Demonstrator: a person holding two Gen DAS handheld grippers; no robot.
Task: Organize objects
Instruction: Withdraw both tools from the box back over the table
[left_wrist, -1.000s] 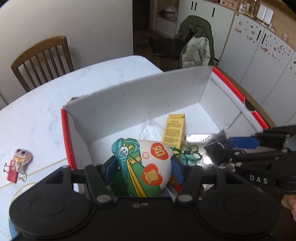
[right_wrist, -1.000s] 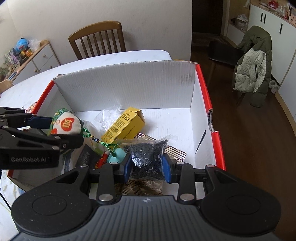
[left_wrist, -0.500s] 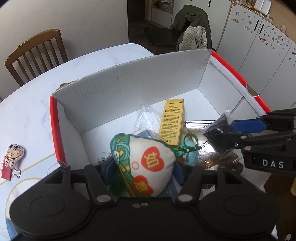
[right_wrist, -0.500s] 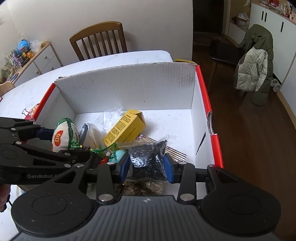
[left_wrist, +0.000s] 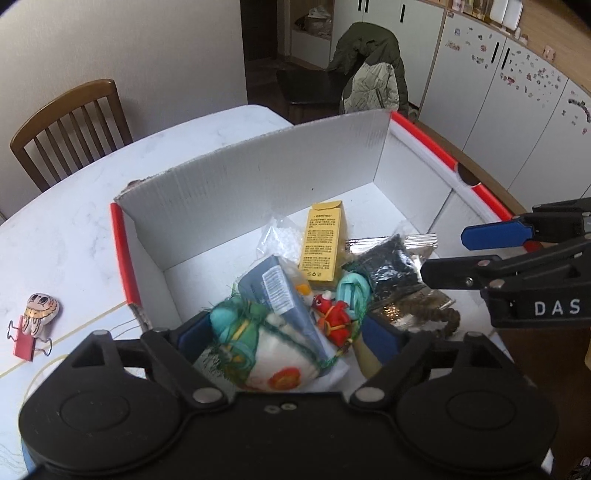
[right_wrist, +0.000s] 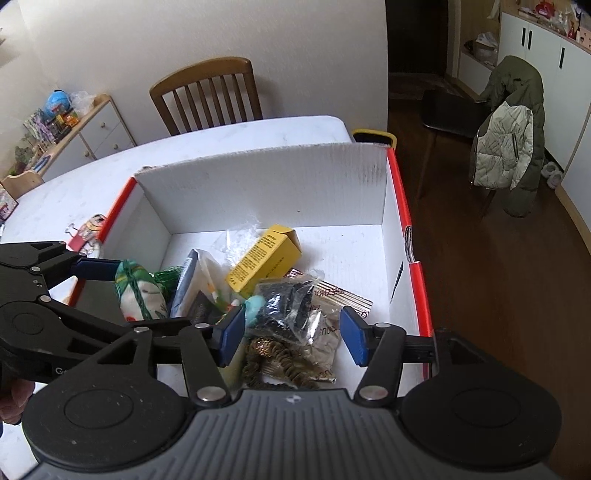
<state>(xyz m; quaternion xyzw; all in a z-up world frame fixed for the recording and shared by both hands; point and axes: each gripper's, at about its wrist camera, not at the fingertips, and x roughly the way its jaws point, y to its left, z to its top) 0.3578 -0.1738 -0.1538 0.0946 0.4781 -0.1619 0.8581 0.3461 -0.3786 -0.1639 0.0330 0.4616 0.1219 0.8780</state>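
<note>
A white cardboard box with a red rim (left_wrist: 125, 251) holds a pile of small items. My left gripper (left_wrist: 286, 334) is open. A green and white plush pouch (left_wrist: 266, 354) lies tipped over between its fingers, close to the left blue pad. My right gripper (right_wrist: 291, 336) is also open, hovering over a clear bag of black beads (right_wrist: 284, 302) that rests on the pile. A yellow carton (left_wrist: 323, 243), a grey-blue packet (left_wrist: 277, 288) and a small red figure (left_wrist: 334, 317) lie in the box between the two grippers.
A brown braided item (right_wrist: 273, 358) and a silvery packet sit under the bead bag. On the white table, left of the box, lies a red binder clip with a cartoon figure (left_wrist: 33, 325). A wooden chair (right_wrist: 207, 92) stands behind the table, and a jacket-draped chair (right_wrist: 509, 136) to the right.
Both grippers have opened. The plush pouch dropped from the left fingers and tipped over in the box. The bead bag left the right fingers and settled on the pile.
</note>
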